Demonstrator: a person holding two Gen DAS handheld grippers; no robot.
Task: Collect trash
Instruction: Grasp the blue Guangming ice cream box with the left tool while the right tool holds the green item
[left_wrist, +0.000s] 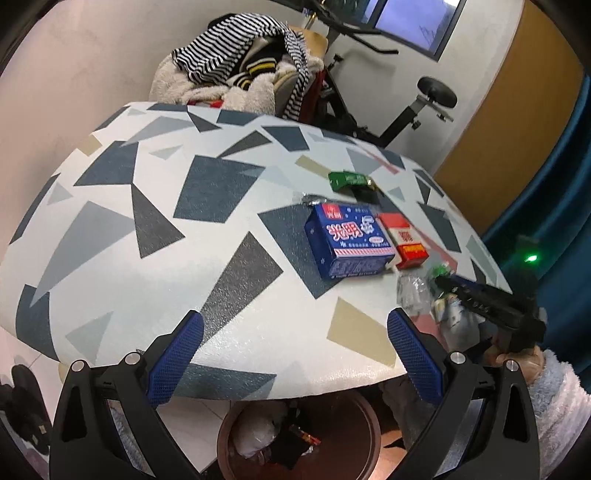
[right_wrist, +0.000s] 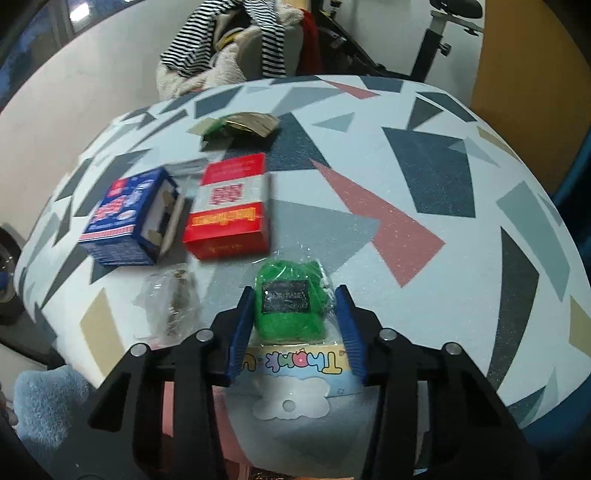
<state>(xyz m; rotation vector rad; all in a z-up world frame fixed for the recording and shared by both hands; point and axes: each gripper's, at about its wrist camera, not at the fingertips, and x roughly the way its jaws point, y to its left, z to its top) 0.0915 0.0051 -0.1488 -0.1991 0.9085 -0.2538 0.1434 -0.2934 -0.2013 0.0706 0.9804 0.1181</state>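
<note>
My right gripper (right_wrist: 293, 306) has its fingers on both sides of a clear bag of green filling (right_wrist: 290, 306) with a "Thank U" card, at the table's near edge; I cannot tell if the pads press it. A blue box (right_wrist: 127, 218), a red and white box (right_wrist: 231, 206), a crumpled clear wrapper (right_wrist: 171, 301) and a green wrapper (right_wrist: 240, 123) lie on the table. My left gripper (left_wrist: 295, 354) is open and empty over the table's near edge. It sees the blue box (left_wrist: 349, 240), the red box (left_wrist: 404, 240), the green wrapper (left_wrist: 351, 181) and the right gripper (left_wrist: 487, 302).
A brown bin (left_wrist: 299, 435) holding some trash stands on the floor under the table edge. The table (left_wrist: 147, 206) has a patterned geometric cloth. A chair piled with clothes (left_wrist: 240, 70) and an exercise bike (left_wrist: 388, 110) stand behind the table.
</note>
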